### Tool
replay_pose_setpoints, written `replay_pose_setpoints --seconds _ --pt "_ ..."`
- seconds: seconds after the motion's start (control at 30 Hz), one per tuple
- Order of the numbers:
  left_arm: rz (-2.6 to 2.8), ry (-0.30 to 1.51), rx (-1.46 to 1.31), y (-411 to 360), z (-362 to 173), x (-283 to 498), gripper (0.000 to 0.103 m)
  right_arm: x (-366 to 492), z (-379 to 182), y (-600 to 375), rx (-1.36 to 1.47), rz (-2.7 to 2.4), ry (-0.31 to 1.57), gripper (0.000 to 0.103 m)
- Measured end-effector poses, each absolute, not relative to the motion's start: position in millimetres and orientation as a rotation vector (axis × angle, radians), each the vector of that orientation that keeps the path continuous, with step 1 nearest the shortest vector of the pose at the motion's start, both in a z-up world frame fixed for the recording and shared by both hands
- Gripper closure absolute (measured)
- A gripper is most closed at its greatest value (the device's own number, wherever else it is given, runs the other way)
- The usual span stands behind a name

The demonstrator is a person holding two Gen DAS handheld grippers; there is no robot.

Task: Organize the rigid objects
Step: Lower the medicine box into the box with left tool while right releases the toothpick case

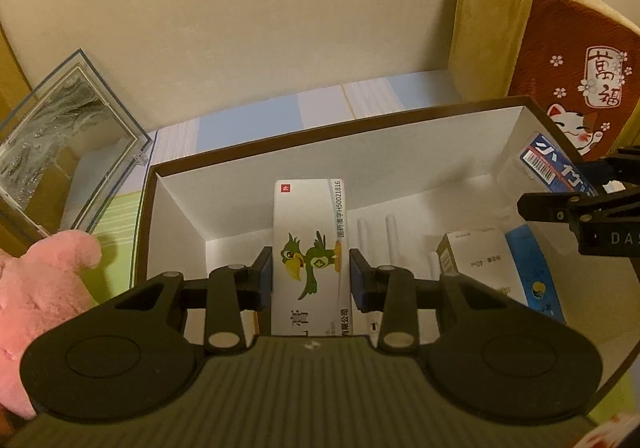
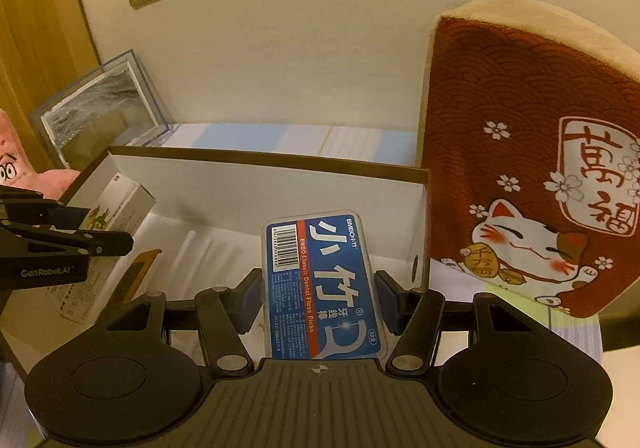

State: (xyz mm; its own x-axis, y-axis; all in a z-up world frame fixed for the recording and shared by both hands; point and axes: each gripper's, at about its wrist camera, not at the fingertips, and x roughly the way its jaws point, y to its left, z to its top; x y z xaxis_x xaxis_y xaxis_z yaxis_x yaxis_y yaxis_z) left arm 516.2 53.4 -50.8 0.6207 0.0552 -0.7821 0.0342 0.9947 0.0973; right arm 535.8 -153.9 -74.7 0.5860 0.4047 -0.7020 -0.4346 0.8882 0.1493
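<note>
Over the open box (image 1: 400,115), both tongs are loaded.
Left tongs (image 1: 311,274) pinch the parrot carton (image 1: 310,248) and right tongs (image 2: 318,298) pinch the floss case (image 2: 322,284), each with its long axis running straight out along the fingers, mid-frame, above the box floor. I'd guess it's drop-in time; the left sits nearer the empty upper-left corner.

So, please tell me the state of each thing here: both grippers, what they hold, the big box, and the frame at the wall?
left gripper: shut on the parrot box
parrot box: held above the storage box
right gripper: shut on the floss pick case
floss pick case: held above the storage box, lid closed
storage box: open, no lid, items inside
clear frame: tilted back toward the wall
</note>
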Motion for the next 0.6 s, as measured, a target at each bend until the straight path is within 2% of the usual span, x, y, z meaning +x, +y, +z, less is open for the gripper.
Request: replay_pose_setpoints --seconds 0.6 --pt "0.009 0.922 0.098 59 -61 536 0.069 546 -80 -151 -0.046 0.478 0.8 0.048"
